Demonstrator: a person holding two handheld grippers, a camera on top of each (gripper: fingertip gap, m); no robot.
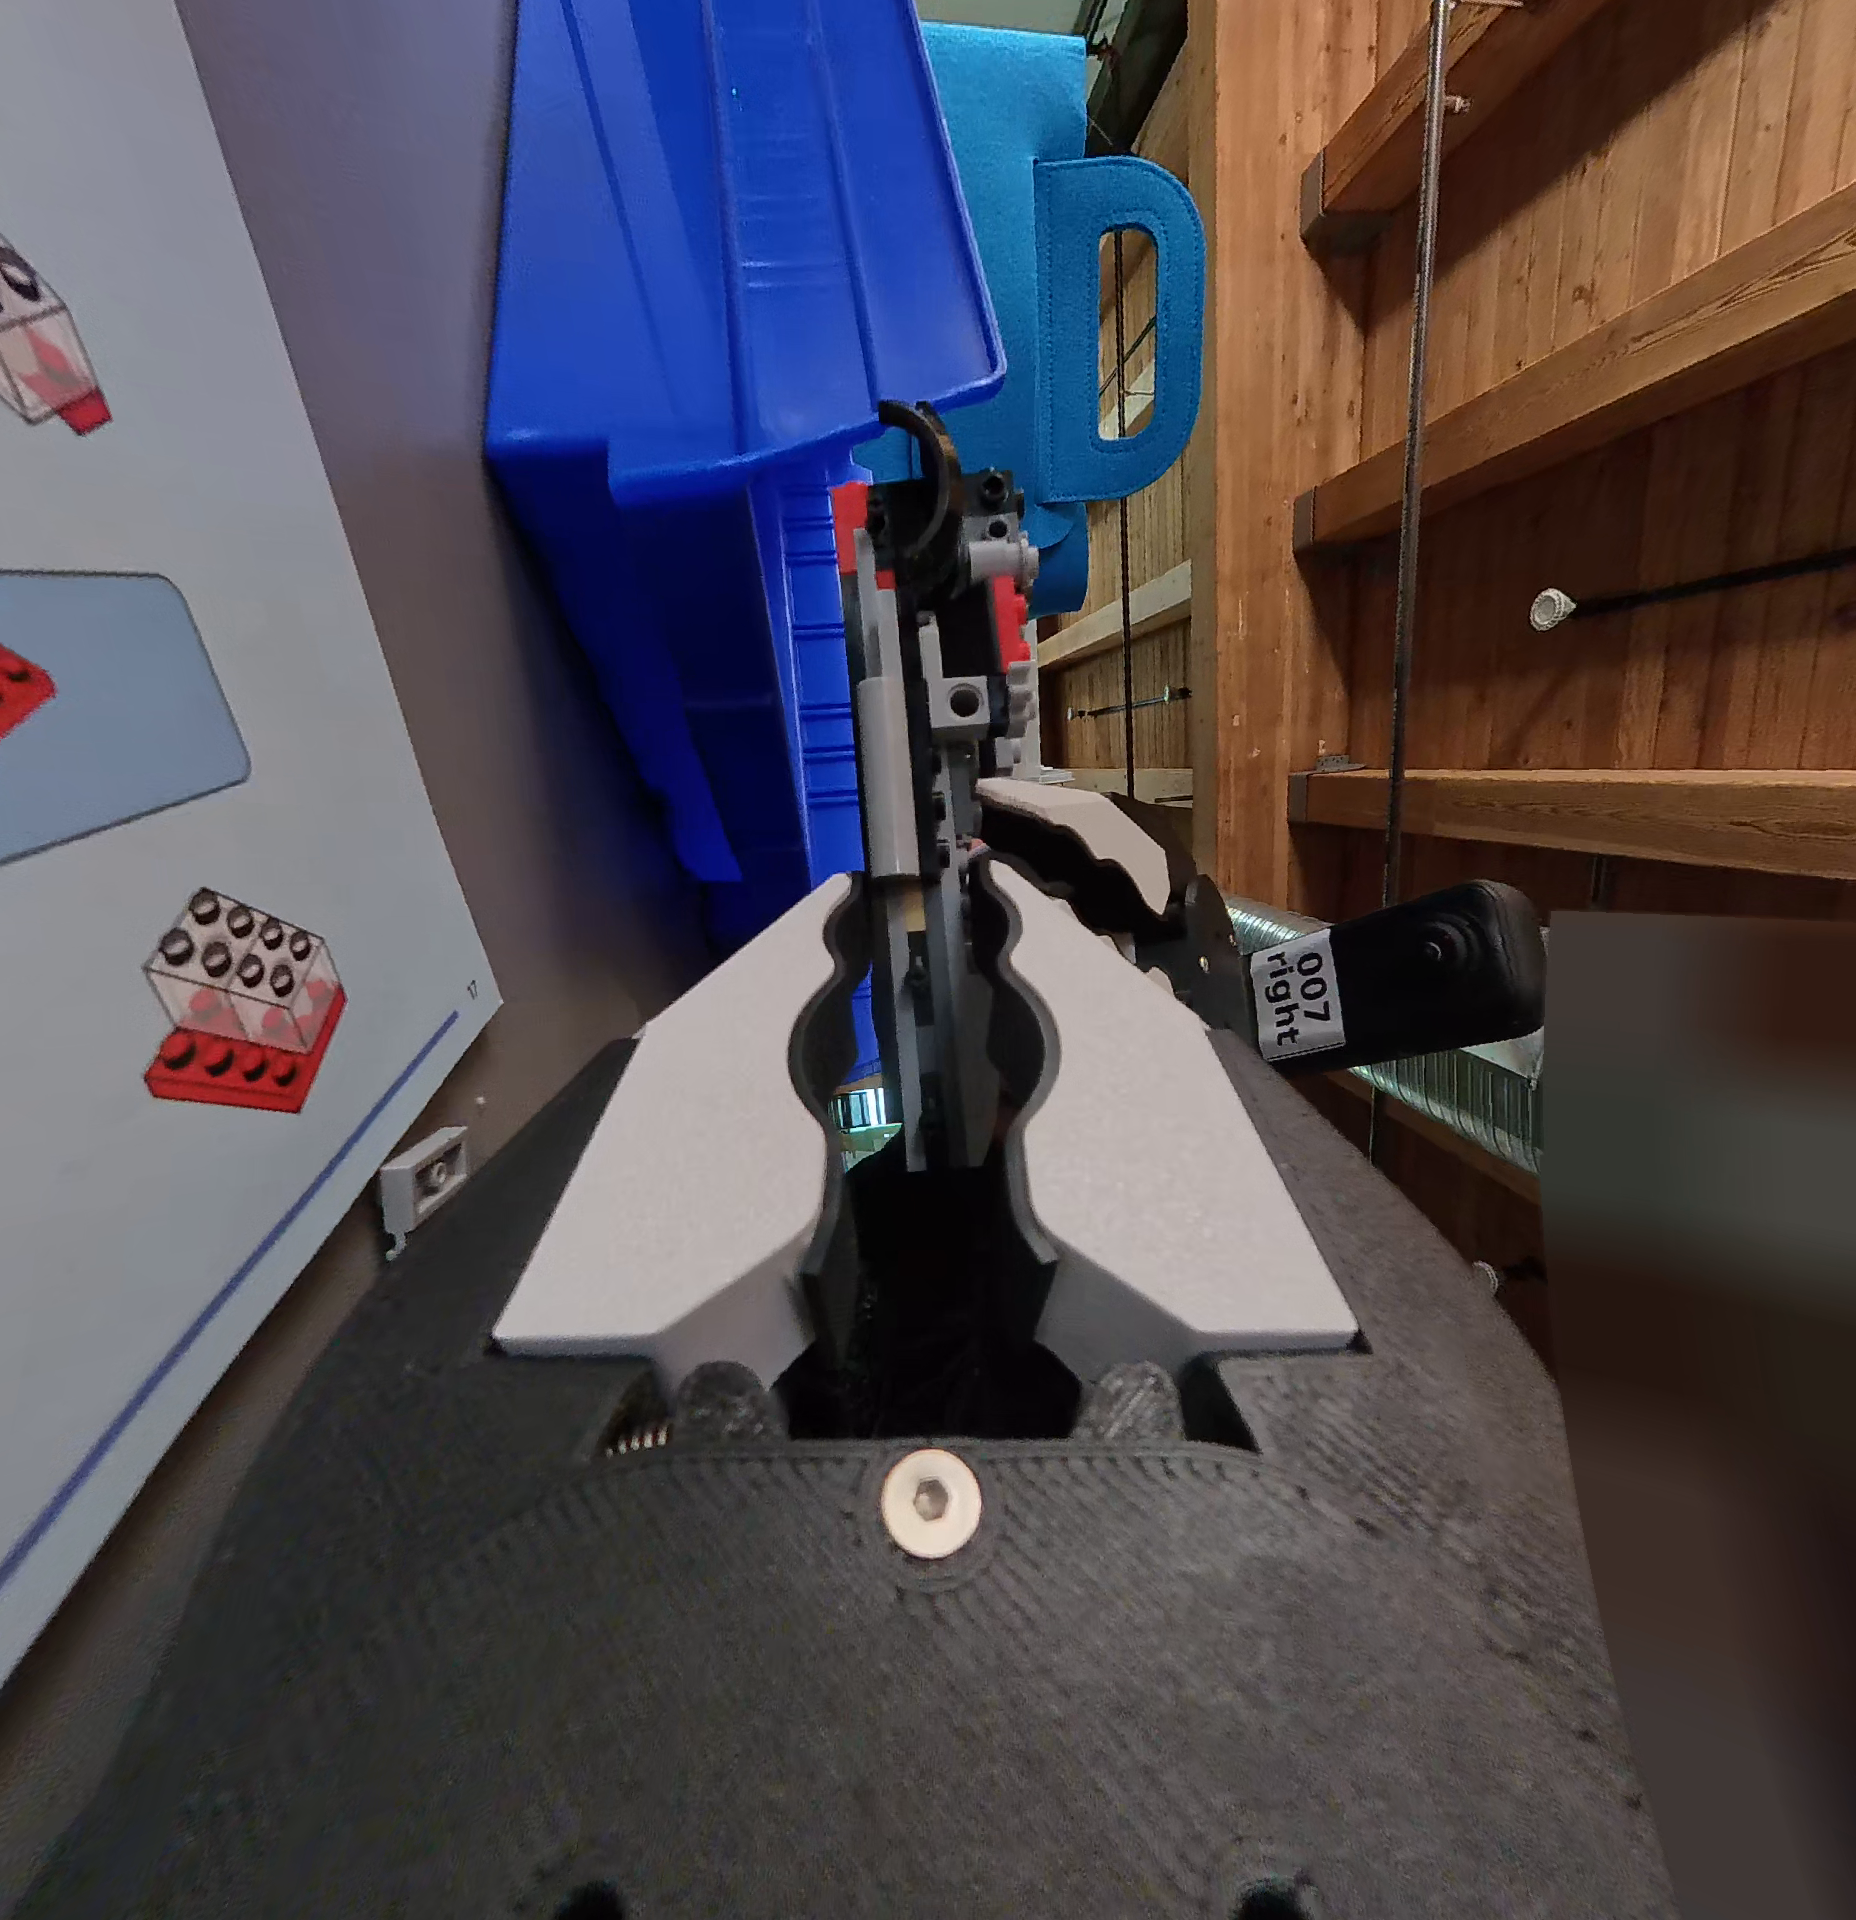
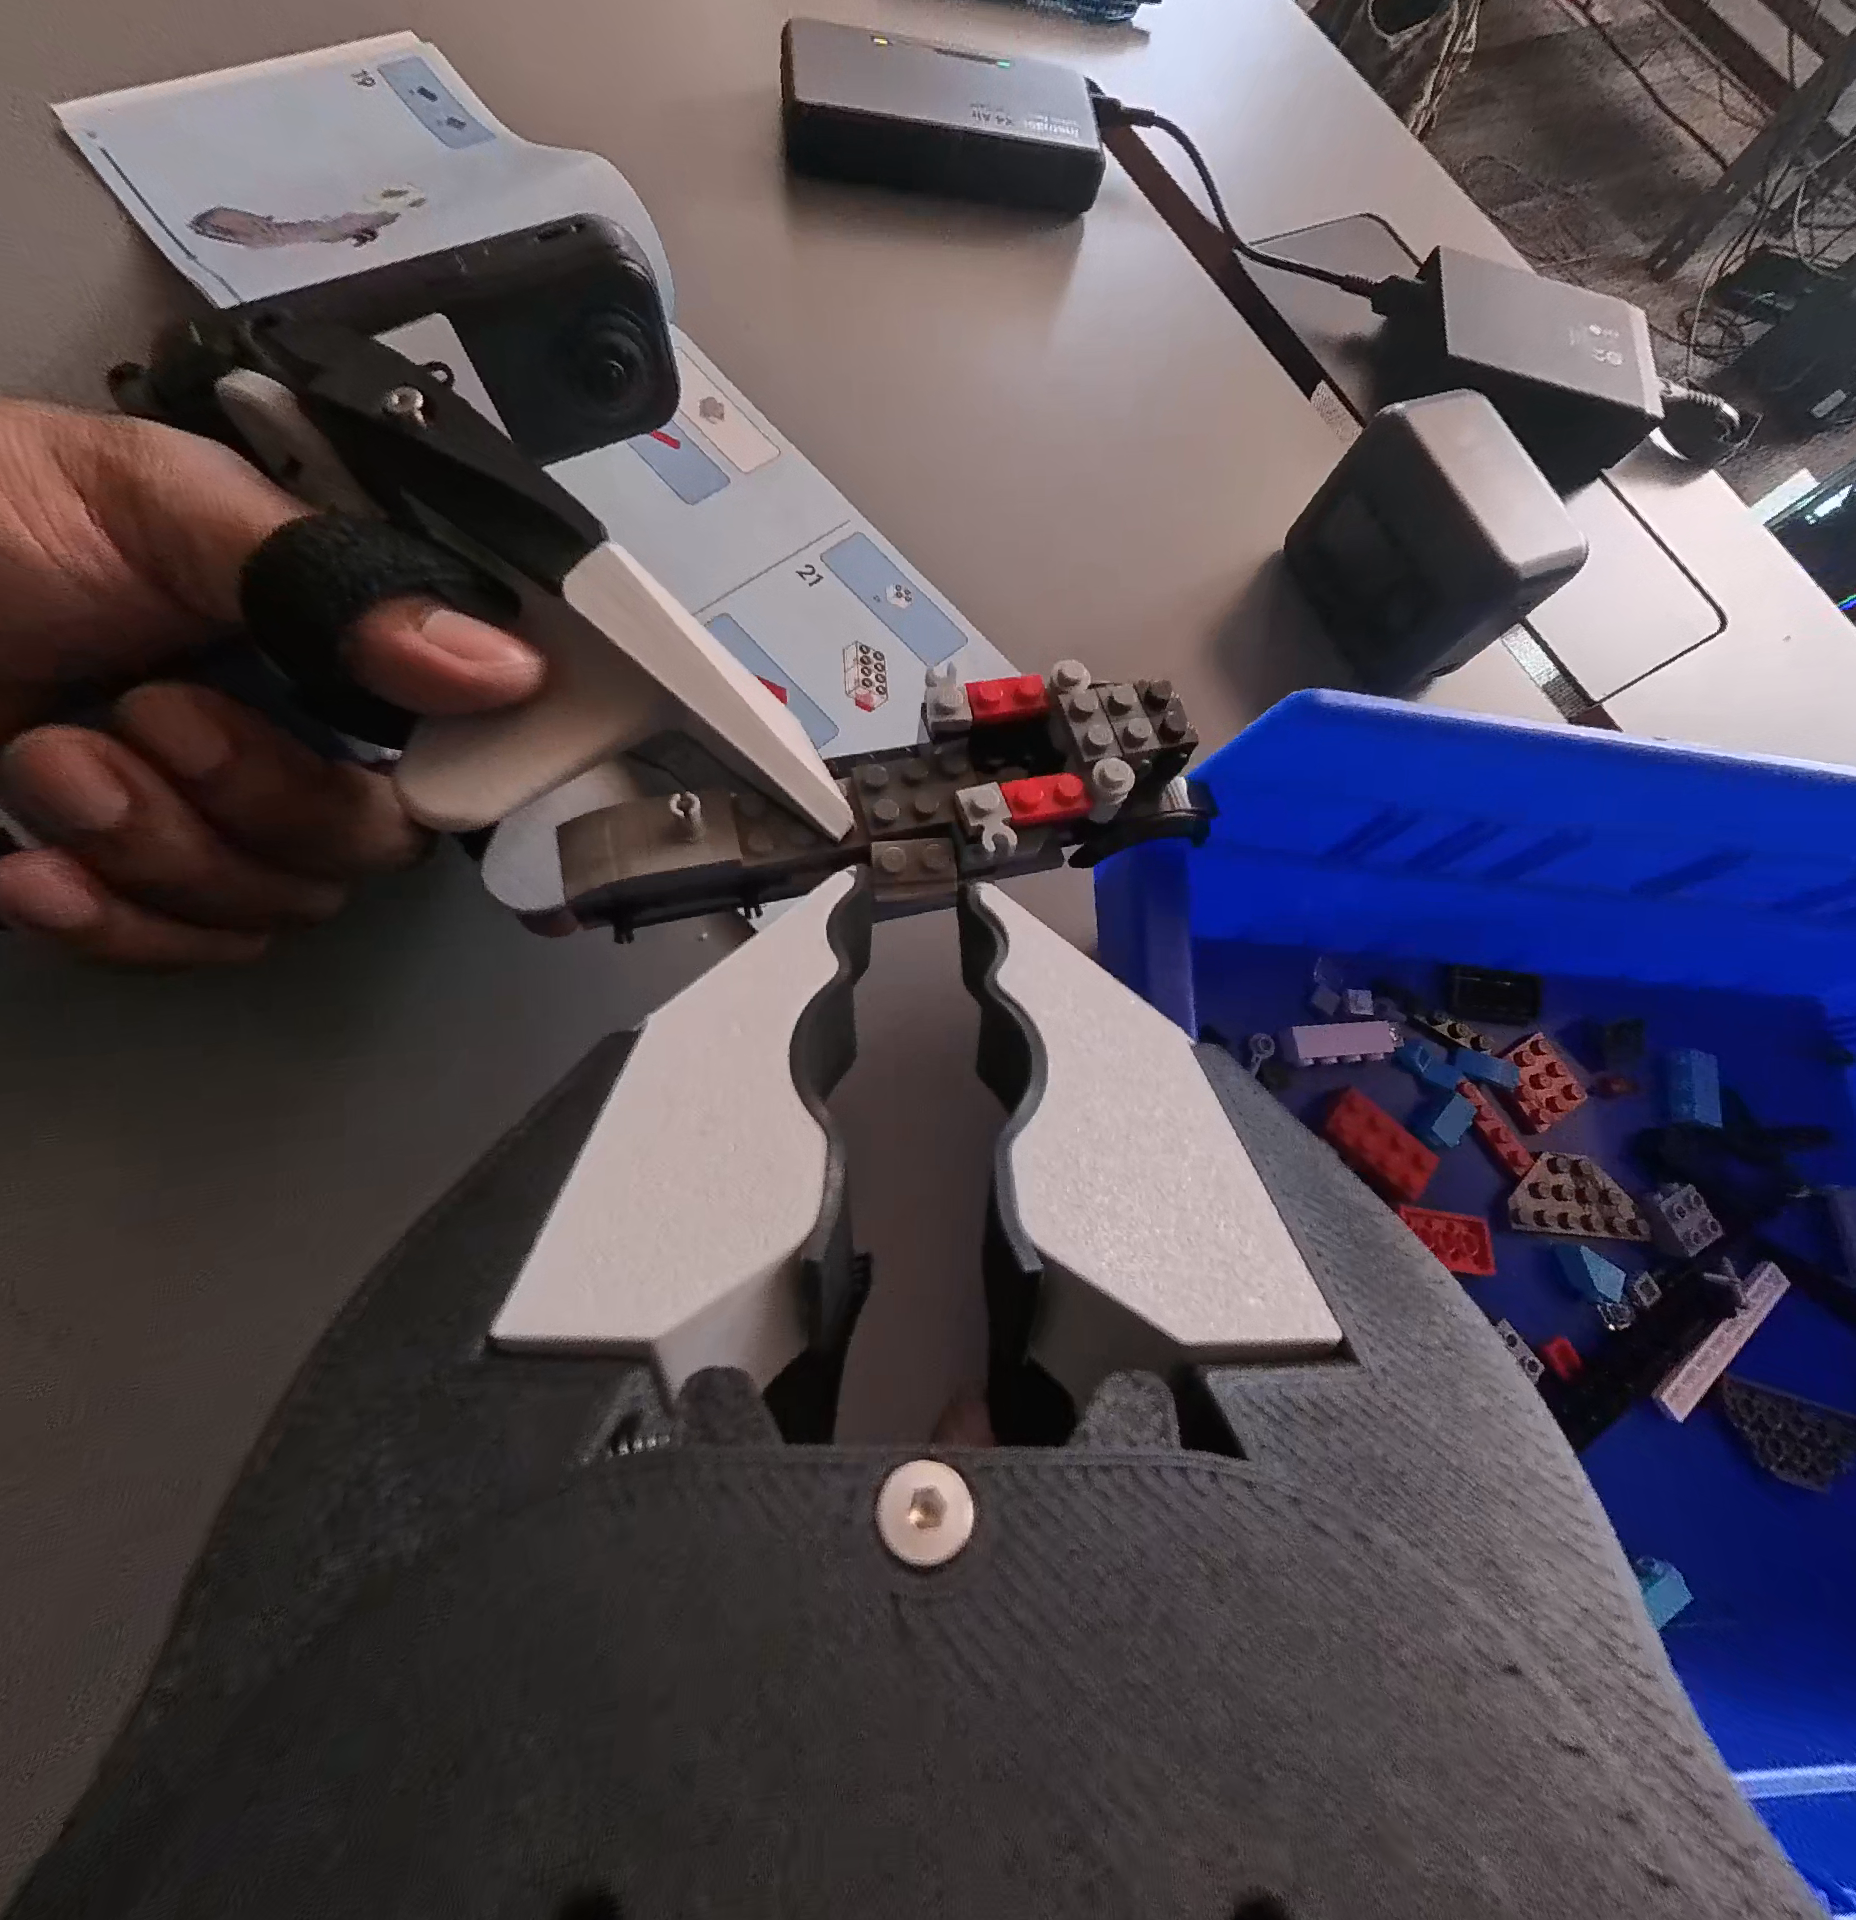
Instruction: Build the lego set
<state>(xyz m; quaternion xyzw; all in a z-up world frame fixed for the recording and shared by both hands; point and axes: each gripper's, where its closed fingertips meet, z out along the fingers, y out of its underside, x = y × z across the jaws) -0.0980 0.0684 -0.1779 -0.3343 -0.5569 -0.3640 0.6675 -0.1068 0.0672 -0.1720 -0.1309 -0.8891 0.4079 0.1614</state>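
Above the grey table point(image 2: 1007, 416), beside the blue bin point(image 2: 1423, 790), the left gripper point(image 1: 919, 935) clamps the lego model point(image 2: 1017, 774); the right gripper point(image 2: 908, 914), parted, touches its near edge.

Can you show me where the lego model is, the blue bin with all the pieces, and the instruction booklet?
lego model point(image 2: 1049, 774): right wrist view, on its studded grey and red top.
blue bin point(image 2: 1526, 790): right wrist view, on its near rim.
instruction booklet point(image 1: 207, 623): left wrist view, on the open page.
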